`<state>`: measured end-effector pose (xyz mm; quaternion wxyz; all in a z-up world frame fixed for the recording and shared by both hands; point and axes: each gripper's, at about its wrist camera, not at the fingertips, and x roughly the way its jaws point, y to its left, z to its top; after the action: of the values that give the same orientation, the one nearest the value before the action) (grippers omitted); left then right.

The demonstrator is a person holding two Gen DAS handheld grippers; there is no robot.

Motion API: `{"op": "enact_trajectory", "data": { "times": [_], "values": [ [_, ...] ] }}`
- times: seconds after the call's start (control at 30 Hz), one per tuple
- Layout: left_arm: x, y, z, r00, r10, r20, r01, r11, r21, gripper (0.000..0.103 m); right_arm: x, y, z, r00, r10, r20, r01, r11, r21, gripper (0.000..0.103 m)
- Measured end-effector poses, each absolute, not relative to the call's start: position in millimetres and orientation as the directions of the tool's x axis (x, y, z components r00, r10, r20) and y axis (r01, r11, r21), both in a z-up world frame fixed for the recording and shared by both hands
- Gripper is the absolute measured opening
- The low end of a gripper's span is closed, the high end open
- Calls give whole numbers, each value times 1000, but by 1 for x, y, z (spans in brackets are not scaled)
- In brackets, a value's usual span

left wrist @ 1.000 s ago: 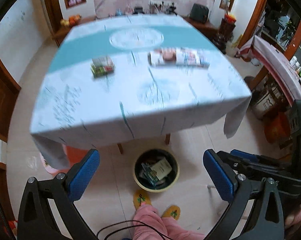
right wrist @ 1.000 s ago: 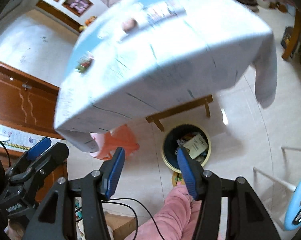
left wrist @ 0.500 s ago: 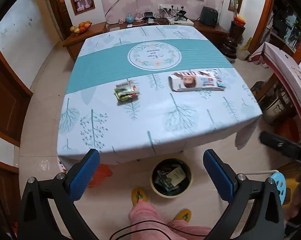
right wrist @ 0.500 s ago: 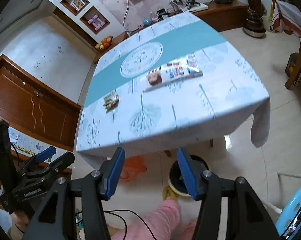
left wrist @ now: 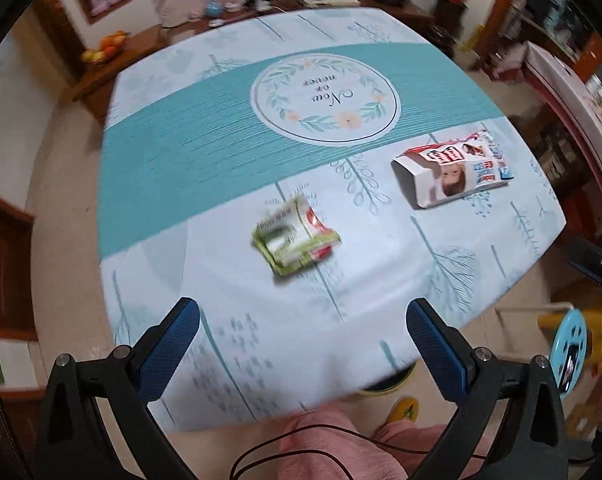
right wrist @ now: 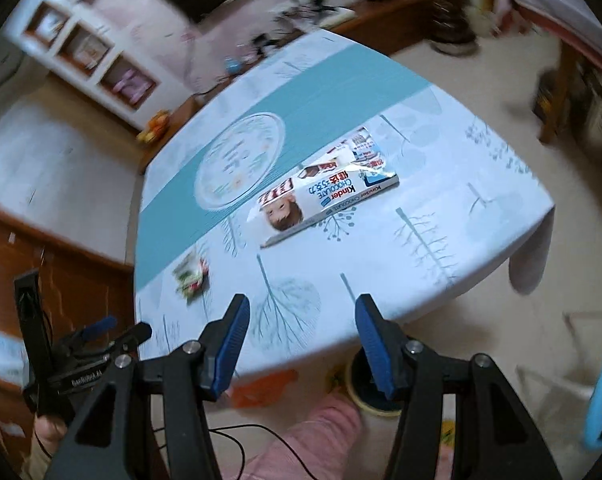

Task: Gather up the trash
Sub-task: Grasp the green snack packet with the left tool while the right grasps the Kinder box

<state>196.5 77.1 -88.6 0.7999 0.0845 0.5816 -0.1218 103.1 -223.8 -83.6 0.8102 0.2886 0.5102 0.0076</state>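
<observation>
A crumpled green and red wrapper [left wrist: 297,236] lies on the white and teal tablecloth [left wrist: 221,152], ahead of my left gripper [left wrist: 301,332], which is open and empty above the table's near edge. Right of it lies a flattened white Kinder chocolate box [left wrist: 453,172]. In the right wrist view the box [right wrist: 325,192] is ahead of my right gripper [right wrist: 301,332], also open and empty, with the wrapper [right wrist: 191,276] to its left. The yellow-rimmed trash bin [right wrist: 367,390] stands on the floor under the table edge, mostly hidden.
A blue stool [left wrist: 569,356] stands on the floor at right. A wooden sideboard [left wrist: 101,76] with a fruit bowl lines the far wall. An orange object [right wrist: 269,390] sits under the table. The person's pink-clad legs [left wrist: 333,444] are below me.
Both grippers have risen from over the floor bin and moved forward over the table's near edge. The wrapper and box now look closer. Both grippers stayed open.
</observation>
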Motion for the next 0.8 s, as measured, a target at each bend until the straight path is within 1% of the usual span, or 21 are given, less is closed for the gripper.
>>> {"op": "enact_trajectory", "data": {
  "times": [0.27, 0.53, 0.6, 0.7, 0.73, 0.8],
  "values": [
    [256, 74, -135, 159, -128, -979, 461, 886, -40, 102, 139, -191, -110, 456, 247, -855, 473, 746, 468, 55],
    [281, 71, -162, 110, -106, -988, 510, 860, -36, 101, 158, -168, -126, 419, 221, -881, 541, 718, 438, 55],
    [283, 71, -170, 87, -105, -991, 518, 854, -45, 97, 162, -163, -128, 413, 217, -884, 544, 720, 431, 55],
    [287, 72, -179, 53, -107, -993, 518, 853, -64, 85, 170, -158, -131, 404, 214, -889, 550, 720, 423, 55],
    [288, 73, -181, 42, -110, -993, 514, 855, -73, 73, 172, -157, -131, 402, 212, -891, 552, 720, 421, 55],
    [290, 73, -181, 54, -109, -993, 512, 856, -66, 62, 176, -156, -132, 397, 209, -894, 557, 720, 415, 55]
  ]
}}
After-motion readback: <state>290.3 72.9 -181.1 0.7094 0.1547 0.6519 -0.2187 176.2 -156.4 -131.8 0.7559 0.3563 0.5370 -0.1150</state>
